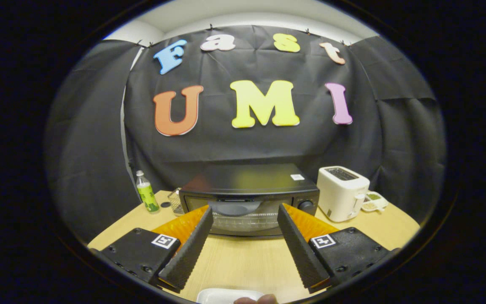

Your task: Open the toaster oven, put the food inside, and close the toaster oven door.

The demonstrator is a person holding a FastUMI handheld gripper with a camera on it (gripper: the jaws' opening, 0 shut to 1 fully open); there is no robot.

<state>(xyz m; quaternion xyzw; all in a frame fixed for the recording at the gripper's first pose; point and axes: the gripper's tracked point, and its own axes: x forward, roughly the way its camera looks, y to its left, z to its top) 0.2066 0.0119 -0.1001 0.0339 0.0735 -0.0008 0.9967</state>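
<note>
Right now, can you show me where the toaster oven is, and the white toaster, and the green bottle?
toaster oven [247, 207]: gripper view, on its door handle, beyond the open gripper [245, 213] fingers.
white toaster [342, 194]: gripper view, on its front side.
green bottle [148, 196]: gripper view, on its green label.

Background stuff: a green-labelled bottle [147, 194] standing on the wooden counter [243, 261], a white pop-up toaster [342, 192], and a small divided dish [375, 201] just beside the toaster.
</note>
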